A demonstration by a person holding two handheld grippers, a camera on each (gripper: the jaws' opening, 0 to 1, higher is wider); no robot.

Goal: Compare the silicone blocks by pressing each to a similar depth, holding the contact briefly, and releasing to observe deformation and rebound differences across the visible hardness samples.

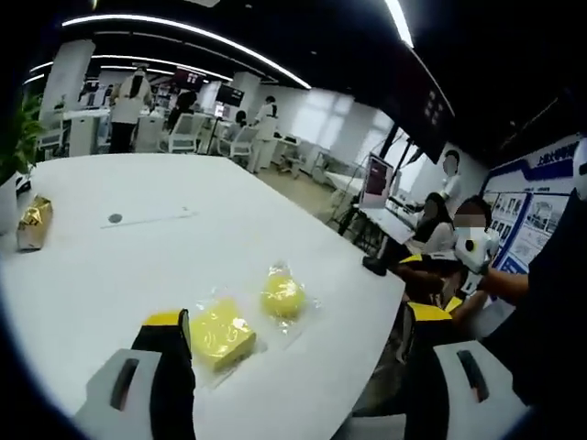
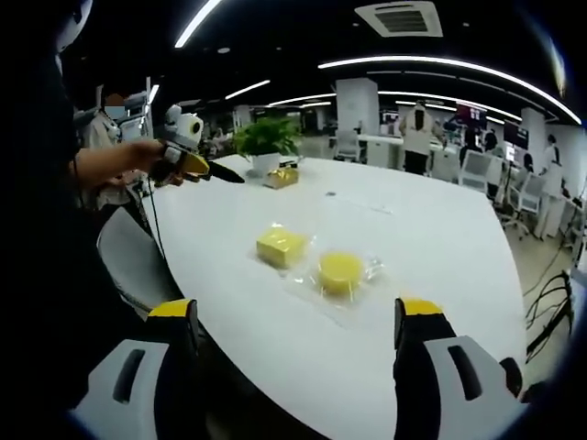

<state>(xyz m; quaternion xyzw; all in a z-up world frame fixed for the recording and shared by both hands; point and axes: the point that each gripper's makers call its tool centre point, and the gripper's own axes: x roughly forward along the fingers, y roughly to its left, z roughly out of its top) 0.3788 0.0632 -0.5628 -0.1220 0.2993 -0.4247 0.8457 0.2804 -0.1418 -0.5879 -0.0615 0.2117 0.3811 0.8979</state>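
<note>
Two yellow silicone samples lie side by side on a white table, each in a clear plastic wrapper: a square block and a round block, close together but apart, near the table's edge. In the left gripper view the square block sits just beside the left gripper's near jaw, with the round block beyond it. Both look smooth and undented.

The table is broad and glossy, in an open office with strip ceiling lights, desks, chairs and people standing far off. The right gripper view shows a potted plant and a gold packet at the far end; the left gripper view shows the gold packet too, and a person seated beside the table.

The left gripper's jaws stand wide apart, holding nothing. The right gripper is likewise spread wide, off both blocks.
</note>
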